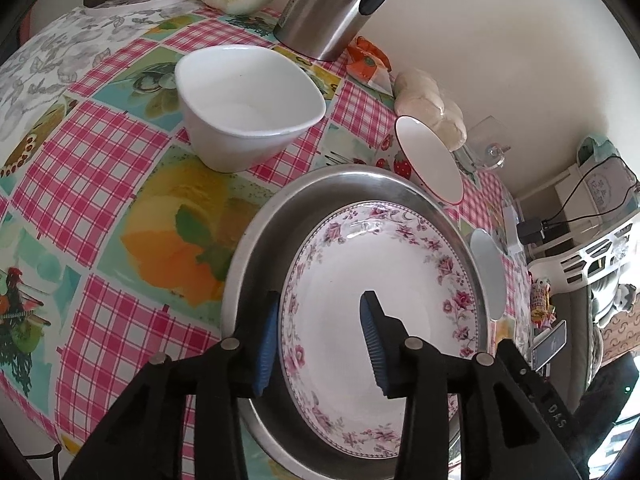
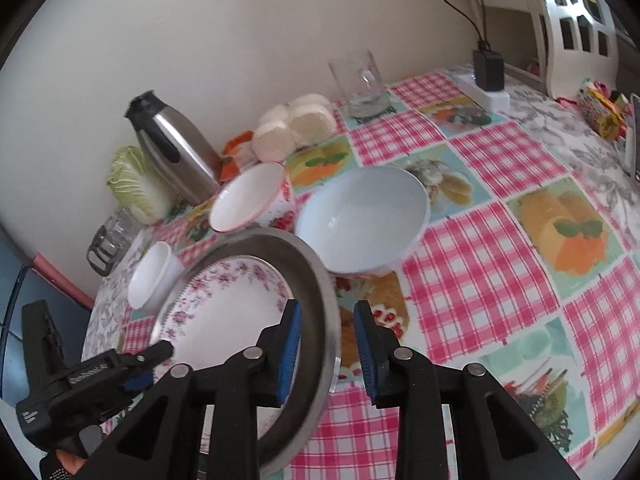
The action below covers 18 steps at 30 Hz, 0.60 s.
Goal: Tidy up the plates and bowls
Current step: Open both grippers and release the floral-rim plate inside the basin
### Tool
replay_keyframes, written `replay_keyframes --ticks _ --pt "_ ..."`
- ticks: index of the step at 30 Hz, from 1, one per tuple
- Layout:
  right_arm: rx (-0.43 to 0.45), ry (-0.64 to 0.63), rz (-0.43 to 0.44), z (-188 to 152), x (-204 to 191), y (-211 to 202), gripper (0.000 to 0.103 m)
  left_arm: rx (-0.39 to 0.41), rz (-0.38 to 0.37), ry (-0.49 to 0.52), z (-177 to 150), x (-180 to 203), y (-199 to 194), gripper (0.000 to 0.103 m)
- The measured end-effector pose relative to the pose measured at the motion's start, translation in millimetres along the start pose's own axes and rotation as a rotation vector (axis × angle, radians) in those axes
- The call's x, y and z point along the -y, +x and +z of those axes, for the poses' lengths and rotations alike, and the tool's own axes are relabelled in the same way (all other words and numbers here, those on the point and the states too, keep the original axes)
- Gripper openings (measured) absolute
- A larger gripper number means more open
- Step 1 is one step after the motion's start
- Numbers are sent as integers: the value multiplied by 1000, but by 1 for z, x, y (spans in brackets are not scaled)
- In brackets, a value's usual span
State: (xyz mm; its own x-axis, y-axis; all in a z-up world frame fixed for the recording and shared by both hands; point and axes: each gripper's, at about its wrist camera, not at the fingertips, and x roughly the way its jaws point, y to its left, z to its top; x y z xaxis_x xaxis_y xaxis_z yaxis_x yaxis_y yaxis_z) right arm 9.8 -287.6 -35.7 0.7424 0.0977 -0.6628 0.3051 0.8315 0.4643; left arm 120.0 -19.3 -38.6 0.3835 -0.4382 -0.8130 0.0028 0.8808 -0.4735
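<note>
A floral plate (image 1: 384, 300), white with a border of pink roses and a fine dotted edge, lies inside a larger round steel tray (image 1: 256, 248) on a worktop (image 1: 112, 184) covered in a pink-check and fruit-print cloth. The left hand-held gripper (image 1: 320, 344) hovers over the near rim of the plate with its blue-padded jaws partly apart, one pad outside the plate's edge above the tray floor, the other over the plate's white centre; neither pad presses on the rim. The right hand-held gripper (image 2: 328, 352) straddles the tray's rim from the other side, jaws narrowly parted, one pad above the tray and the other over the cloth just outside it, nothing clamped between them. Beyond the tray, a plain white bowl with a squarish rim (image 1: 248, 108) stands upright on the check cloth. In the right wrist view a wide pale bowl (image 2: 364, 220) sits just beside the tray, and next to it a red-rimmed bowl with strawberry print (image 2: 256, 200) leans tilted toward the camera. Along the wall at the back stand a steel thermos jug (image 2: 176, 148), a Chinese cabbage (image 2: 136, 184), a bag of steamed buns (image 2: 296, 124) and a clear glass pitcher (image 2: 360, 80).
</note>
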Motion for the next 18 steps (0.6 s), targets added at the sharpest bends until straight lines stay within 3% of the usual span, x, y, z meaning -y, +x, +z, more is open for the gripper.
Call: replay_keyframes --ticks 5,8,18 --pt "-48 1 4 -4 2 9 31 34 -3 -3 3 -2 -6 41" --pt "-48 -18 13 -7 -4 8 31 59 15 1 4 -5 -12 49" --pt "-57 -46 4 -11 -13 9 32 79 8 5 7 -5 -26 50"
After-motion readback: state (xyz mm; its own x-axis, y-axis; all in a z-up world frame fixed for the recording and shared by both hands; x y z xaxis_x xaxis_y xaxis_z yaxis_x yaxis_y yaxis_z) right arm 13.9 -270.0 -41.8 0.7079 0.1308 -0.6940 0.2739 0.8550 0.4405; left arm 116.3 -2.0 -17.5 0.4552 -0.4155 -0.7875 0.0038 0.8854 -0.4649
